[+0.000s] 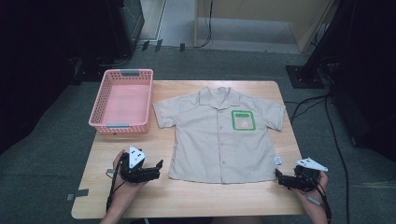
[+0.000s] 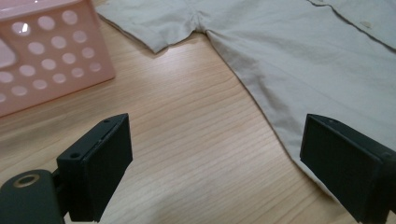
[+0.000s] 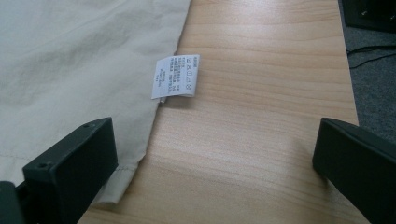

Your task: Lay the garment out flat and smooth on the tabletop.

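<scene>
High view: a beige short-sleeved shirt (image 1: 219,135) lies flat and spread, front up, collar away from the person, on a wooden table (image 1: 187,193). A green-bordered pocket (image 1: 243,120) sits on the shirt's chest. A pink perforated basket (image 1: 123,101) stands just beside the shirt's sleeve at the far corner of the table, apparently holding nothing. The left gripper (image 1: 154,168) is held in the left hand (image 1: 125,179) near the shirt's lower hem corner, apart from the cloth. The right gripper (image 1: 280,176) is held in the right hand (image 1: 312,186) at the shirt's opposite hem corner, just beside it. Left gripper view: jaws stand wide apart over bare wood, nothing between them; the shirt's side edge runs beside one jaw. Right gripper view: jaws stand wide apart, one over the hem corner; a white care label (image 3: 175,77) projects from the shirt's side seam onto the wood. Contact with the cloth cannot be determined.
</scene>
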A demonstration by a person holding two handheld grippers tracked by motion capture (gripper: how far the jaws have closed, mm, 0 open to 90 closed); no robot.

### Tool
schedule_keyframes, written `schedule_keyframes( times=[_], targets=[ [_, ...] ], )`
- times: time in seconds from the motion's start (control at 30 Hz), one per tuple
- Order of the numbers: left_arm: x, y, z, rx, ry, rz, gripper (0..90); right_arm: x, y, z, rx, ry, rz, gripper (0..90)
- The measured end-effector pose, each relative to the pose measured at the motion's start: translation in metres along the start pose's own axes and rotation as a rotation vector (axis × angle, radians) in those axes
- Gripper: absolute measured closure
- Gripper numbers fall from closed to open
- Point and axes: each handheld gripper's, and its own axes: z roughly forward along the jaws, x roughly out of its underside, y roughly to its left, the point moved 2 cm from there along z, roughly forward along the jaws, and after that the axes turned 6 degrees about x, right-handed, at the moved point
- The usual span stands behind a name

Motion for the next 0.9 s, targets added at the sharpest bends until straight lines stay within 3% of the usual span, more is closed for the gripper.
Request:
schedule_keyframes(
  times=[0.2,0.47,0.63,0.9],
  targets=[
    [0.008,0.012,-0.012,0.011,-0.018,-0.049,9.7,0.000,0.000,0.000,0.000,0.000,0.000,0.0],
    [0.024,0.028,-0.028,-0.034,-0.029,-0.084,9.7,0.000,0.000,0.000,0.000,0.000,0.000,0.0],
    [0.039,0.042,-0.038,-0.057,-0.033,-0.129,9.7,0.000,0.000,0.000,0.000,0.000,0.000,0.0],
    [0.050,0.060,-0.052,-0.086,-0.034,-0.144,9.6,0.000,0.000,0.000,0.000,0.000,0.000,0.0]
  ],
)
